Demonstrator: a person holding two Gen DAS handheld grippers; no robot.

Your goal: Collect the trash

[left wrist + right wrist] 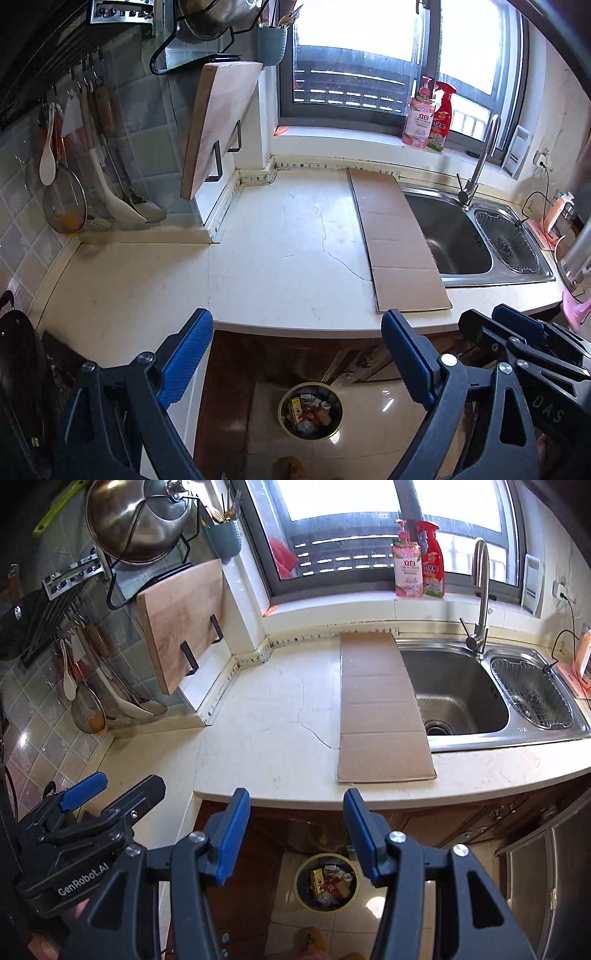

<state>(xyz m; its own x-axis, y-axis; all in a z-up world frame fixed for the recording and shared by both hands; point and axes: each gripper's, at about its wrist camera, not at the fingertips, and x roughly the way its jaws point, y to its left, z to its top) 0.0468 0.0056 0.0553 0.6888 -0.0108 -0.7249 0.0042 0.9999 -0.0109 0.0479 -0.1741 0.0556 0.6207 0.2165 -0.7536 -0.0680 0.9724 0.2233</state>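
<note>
A home kitchen, shown by the pale stone worktop [273,716] with a steel double sink [461,698] and tall tap [480,602], ladles and a strainer [64,203] hung on the tiled wall, a wooden chopping board [184,624] on its rack, and dish soap [408,568] on the windowsill

The counter [266,716] is cream with thin dark cracks. A plain brown cardboard sheet [380,709] lies on it beside the silvery steel sink [458,686]. On the sill stand a pink bottle [407,572] and a red bottle [433,566]. The wall tiles [22,206] are pale grey-green squares. The gripper pads [232,834] are blue on black arms.
</note>
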